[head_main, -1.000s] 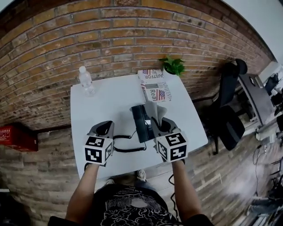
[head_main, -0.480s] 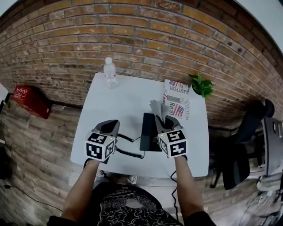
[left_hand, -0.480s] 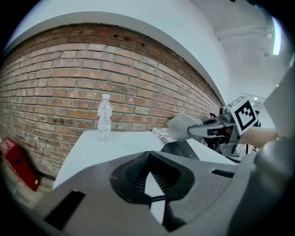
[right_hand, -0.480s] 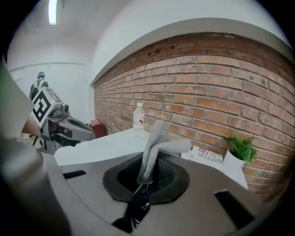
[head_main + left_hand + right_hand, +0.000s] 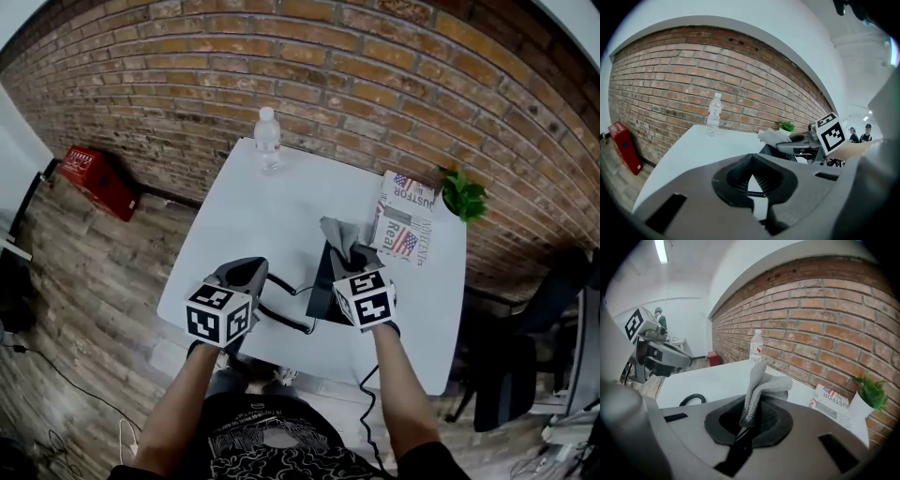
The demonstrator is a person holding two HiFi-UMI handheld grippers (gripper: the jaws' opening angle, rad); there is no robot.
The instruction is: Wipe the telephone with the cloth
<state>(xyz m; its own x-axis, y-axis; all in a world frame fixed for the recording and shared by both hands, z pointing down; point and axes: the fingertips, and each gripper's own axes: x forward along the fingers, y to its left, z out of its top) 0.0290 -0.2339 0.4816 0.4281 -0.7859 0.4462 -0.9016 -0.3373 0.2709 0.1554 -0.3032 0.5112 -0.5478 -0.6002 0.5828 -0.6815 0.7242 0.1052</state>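
Looking down in the head view, we are still holding the right claw (image 5: pixel 352 255) and cloth (image 5: pixel 337 234) over the telephone (image 5: pixel 322 289); only our viewpoint has swung, so wiping is barely advancing. Left gripper view: the left claw (image 5: pixel 751 171) is sitting together, empty, beside the telephone. Right gripper view: we are clamping the cloth.

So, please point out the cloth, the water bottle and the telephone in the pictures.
cloth (image 5: pixel 754 390), right gripper view, on the fold standing above the jaws.
water bottle (image 5: pixel 268 141), head view, on its clear body.
telephone (image 5: pixel 322 281), head view, on its black base.
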